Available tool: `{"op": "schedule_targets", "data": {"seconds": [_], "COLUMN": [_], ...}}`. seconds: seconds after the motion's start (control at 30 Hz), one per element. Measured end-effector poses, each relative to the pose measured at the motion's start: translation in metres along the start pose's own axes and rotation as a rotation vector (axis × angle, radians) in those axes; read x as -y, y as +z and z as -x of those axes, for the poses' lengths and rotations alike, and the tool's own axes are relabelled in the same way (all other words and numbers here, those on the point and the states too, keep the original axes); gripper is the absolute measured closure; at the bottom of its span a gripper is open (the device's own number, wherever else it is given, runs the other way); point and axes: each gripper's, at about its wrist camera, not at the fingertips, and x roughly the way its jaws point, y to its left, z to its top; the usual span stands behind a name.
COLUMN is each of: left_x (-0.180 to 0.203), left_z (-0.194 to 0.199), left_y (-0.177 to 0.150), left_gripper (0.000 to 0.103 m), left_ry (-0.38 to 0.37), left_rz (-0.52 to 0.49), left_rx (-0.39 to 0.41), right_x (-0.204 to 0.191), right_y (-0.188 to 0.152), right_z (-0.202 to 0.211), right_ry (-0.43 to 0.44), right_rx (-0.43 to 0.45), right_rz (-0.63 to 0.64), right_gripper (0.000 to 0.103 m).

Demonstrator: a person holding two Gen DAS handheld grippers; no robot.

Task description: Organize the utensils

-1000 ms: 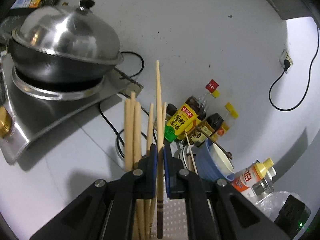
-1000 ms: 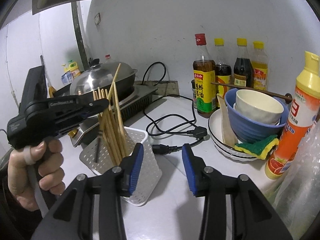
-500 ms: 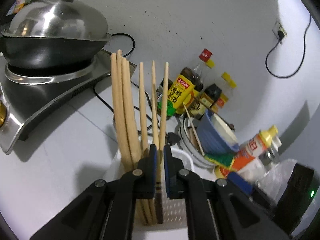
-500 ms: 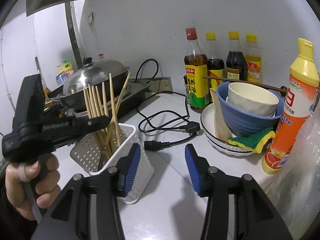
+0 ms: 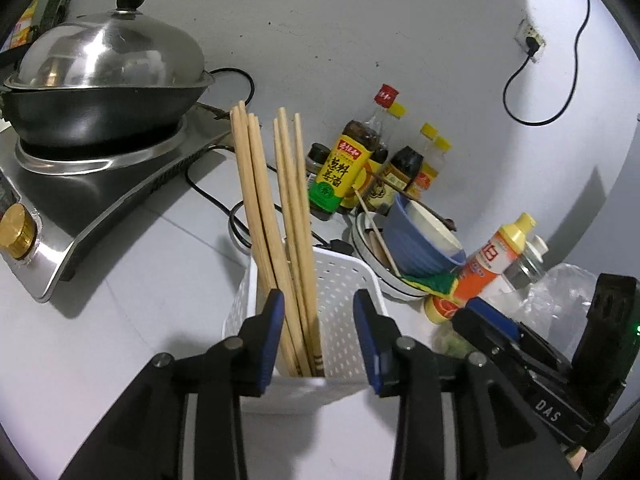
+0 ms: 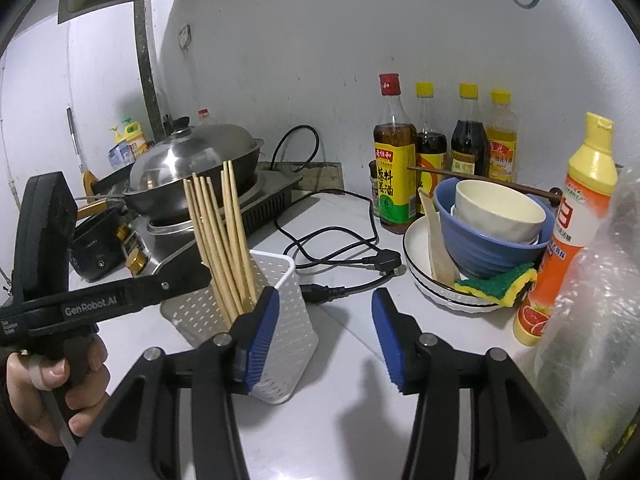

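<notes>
Several wooden chopsticks (image 5: 280, 216) stand upright in a white perforated utensil basket (image 5: 344, 292) on the white counter; they also show in the right wrist view (image 6: 224, 240), in the basket (image 6: 292, 312). My left gripper (image 5: 318, 336) is open just above the basket's near rim, its blue pads either side of the chopsticks without touching them. My right gripper (image 6: 320, 336) is open and empty, just right of the basket. A dark chopstick (image 6: 480, 180) lies across a blue bowl (image 6: 488, 240).
A lidded wok (image 5: 104, 80) sits on a stove at the left. Sauce bottles (image 6: 436, 152) line the wall. Bowls, a white plate (image 6: 420, 276) and a sponge (image 6: 500, 282) stand right, beside an orange bottle (image 6: 572, 232). A black cable (image 6: 340, 248) lies behind the basket.
My left gripper opened and let go of the chopstick it held, which now stands in the basket with the others. The right gripper stayed open and shifted only slightly.
</notes>
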Motion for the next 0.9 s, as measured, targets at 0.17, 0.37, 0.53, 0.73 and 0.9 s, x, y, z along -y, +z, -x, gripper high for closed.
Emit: {"op": "schedule_targets", "data": {"seconds": [0.17, 0.37, 0.53, 0.73, 0.9], "left_x": [-0.002, -0.01, -0.016, -0.026, -0.03], "left_z": [0.022, 0.051, 0.074, 0.098, 0.12], "left_y": [-0.003, -0.01, -0.02, -0.033, -0.043], "left_gripper": [0.061, 0.06, 0.056, 0.044, 0.033], "left_ry": [-0.005, 0.015, 0.047, 0.068, 0.081], "left_rz": [-0.01, -0.041, -0.09, -0.12, -0.162], "left_rx": [0.026, 0.058, 0.087, 0.118, 0.14], "right_x": [-0.01, -0.025, -0.039, -0.059, -0.076], "right_y": [-0.001, -0.007, -0.014, -0.023, -0.03], "right_z": [0.014, 0.027, 0.034, 0.041, 0.049], "right_ry": [-0.028, -0.048, -0.053, -0.058, -0.063], "right_rx": [0.008, 0.006, -0.004, -0.018, -0.028], "right_rz": [0.003, 0.013, 0.024, 0.045, 0.069], "right_gripper": [0.057, 0.052, 0.052, 0.051, 0.051]}}
